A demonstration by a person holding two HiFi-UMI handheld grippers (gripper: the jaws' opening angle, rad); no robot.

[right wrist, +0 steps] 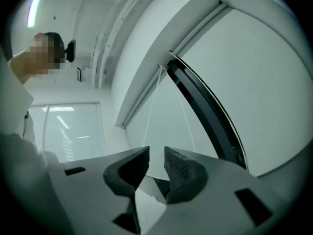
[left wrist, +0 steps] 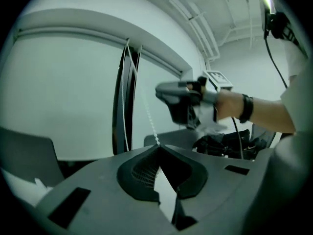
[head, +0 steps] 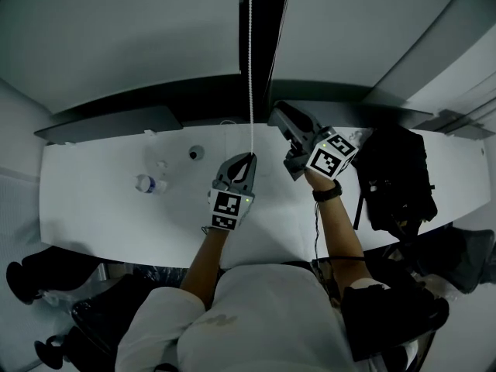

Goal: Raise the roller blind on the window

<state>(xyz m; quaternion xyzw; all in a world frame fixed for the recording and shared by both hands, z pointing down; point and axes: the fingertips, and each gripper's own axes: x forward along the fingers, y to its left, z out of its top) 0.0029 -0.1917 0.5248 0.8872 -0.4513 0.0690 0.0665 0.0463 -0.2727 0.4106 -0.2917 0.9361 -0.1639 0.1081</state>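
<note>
Two pale roller blinds (head: 116, 29) hang over the window, with a dark frame gap (head: 261, 37) between them. A white bead chain (head: 250, 68) runs down that gap. My left gripper (head: 249, 158) is shut on the chain's lower part. In the left gripper view the bead chain (left wrist: 149, 119) slants up from the closed tips of the left gripper (left wrist: 158, 146). My right gripper (head: 273, 116) is higher, just right of the chain, and also shows in the left gripper view (left wrist: 164, 93). In its own view the right gripper (right wrist: 156, 163) is open with nothing between its fingers, and the chain (right wrist: 230, 126) lies along the frame.
A white counter (head: 101, 208) runs below the window. On it are a water bottle (head: 149, 184), a small dark round object (head: 196, 153), a grey flat panel (head: 108, 124) at the back left and a black bag (head: 395, 180) at the right. Dark chair parts (head: 46, 285) are at the lower left.
</note>
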